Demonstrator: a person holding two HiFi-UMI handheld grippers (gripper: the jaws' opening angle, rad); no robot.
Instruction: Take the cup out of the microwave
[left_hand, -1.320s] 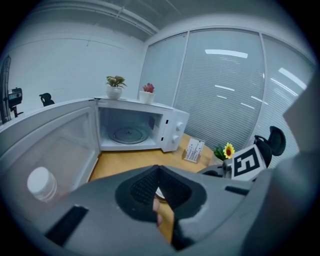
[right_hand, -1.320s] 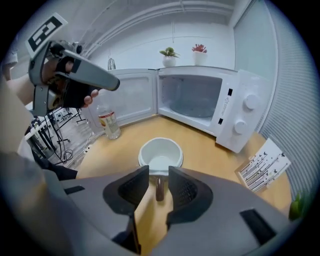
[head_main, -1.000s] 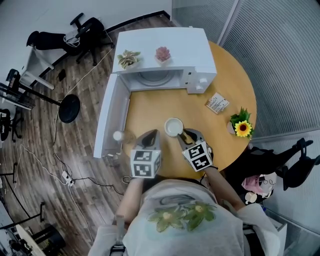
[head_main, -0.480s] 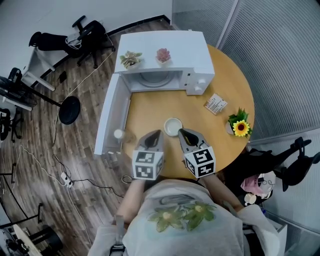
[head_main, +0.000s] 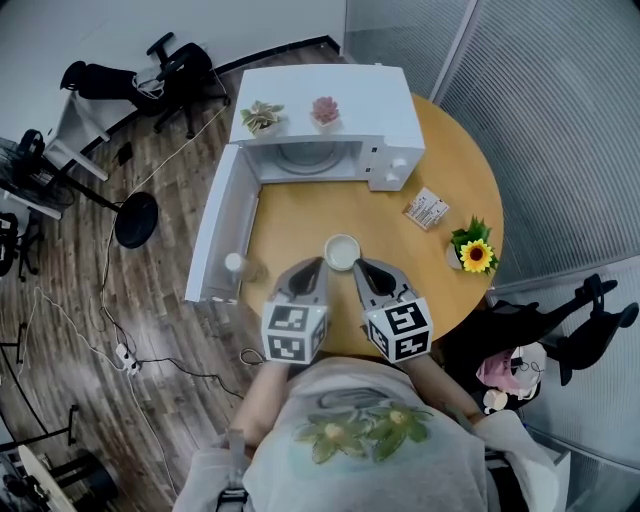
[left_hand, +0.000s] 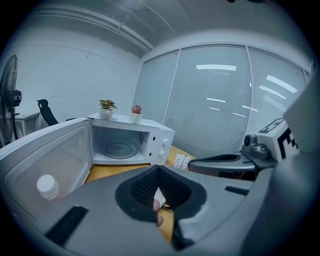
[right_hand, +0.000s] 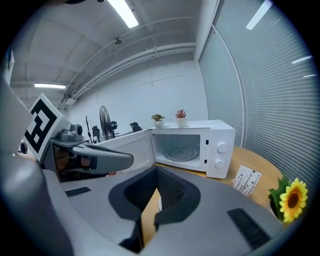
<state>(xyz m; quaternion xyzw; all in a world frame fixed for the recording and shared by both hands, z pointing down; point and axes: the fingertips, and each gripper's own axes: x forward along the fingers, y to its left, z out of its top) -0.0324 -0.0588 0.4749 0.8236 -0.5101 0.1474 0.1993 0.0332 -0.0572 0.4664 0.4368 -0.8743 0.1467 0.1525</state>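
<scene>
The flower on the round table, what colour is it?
Yellow, with a dark brown middle. The sunflower shows best in the right gripper view.

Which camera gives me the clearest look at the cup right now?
The head view: the whole cup shows from above, standing on the table outside the microwave. The gripper views show at most a pale sliver of it, past the closed left tongs and right tongs.

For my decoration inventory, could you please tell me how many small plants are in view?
3: a green-leaved potted plant and a pink potted plant atop the white microwave oven, and a yellow sunflower at the right edge of the round wooden table.
</scene>
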